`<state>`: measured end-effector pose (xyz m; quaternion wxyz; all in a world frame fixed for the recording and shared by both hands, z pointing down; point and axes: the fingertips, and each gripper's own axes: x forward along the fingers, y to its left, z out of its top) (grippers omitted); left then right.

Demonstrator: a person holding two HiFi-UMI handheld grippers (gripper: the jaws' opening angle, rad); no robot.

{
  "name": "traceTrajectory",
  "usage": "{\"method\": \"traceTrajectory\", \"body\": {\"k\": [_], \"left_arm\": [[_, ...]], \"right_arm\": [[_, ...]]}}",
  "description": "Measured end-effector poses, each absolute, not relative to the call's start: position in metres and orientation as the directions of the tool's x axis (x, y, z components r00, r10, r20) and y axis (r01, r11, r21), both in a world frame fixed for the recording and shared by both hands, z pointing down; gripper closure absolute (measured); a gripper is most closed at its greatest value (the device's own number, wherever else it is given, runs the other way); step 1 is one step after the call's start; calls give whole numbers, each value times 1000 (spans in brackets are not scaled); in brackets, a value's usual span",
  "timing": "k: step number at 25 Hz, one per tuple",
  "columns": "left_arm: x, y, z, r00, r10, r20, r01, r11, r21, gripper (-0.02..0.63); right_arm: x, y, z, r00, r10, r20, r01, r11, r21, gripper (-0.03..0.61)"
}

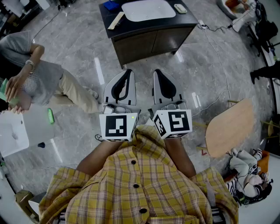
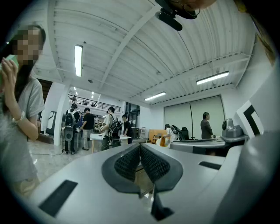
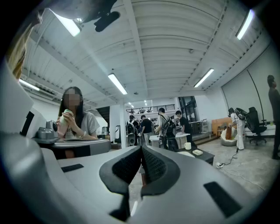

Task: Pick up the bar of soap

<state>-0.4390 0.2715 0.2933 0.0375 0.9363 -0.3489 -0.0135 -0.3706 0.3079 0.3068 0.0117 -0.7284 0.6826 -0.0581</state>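
Dark cabinet (image 1: pixel 148 41) ahead; seated person (image 1: pixel 48 81) left; wooden chair (image 1: pixel 229 127) right.

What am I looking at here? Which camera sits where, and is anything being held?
No robot: a person holds a left gripper and a right gripper, level, side by side. One picture comes from a head camera looking down; the other two come from cameras riding on the grippers, looking along their fingers. Both pairs are shut, holding nothing. Ahead stands a dark cabinet with a white basin; the small pale bar beside it may be the soap.
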Motion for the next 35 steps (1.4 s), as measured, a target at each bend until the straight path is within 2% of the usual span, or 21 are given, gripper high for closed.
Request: {"method": "traceTrajectory", "body": {"k": [4,20,35], "left_arm": [[-433,281,301,782,-619,72,-623,-779,73,600],[-394,295,314,775,-624,100,-631,-773,72,600],[-333,331,323,731,-670,130,-674,-738,-10,600]], "right_arm": [[-366,317,301,64,-996,56,-993,-69,-98,557],[-319,331,313,66,-996,55,-986,-74,-148,557],[-246,366,322,45,-998,43,-982,-52,-182,557]]}}
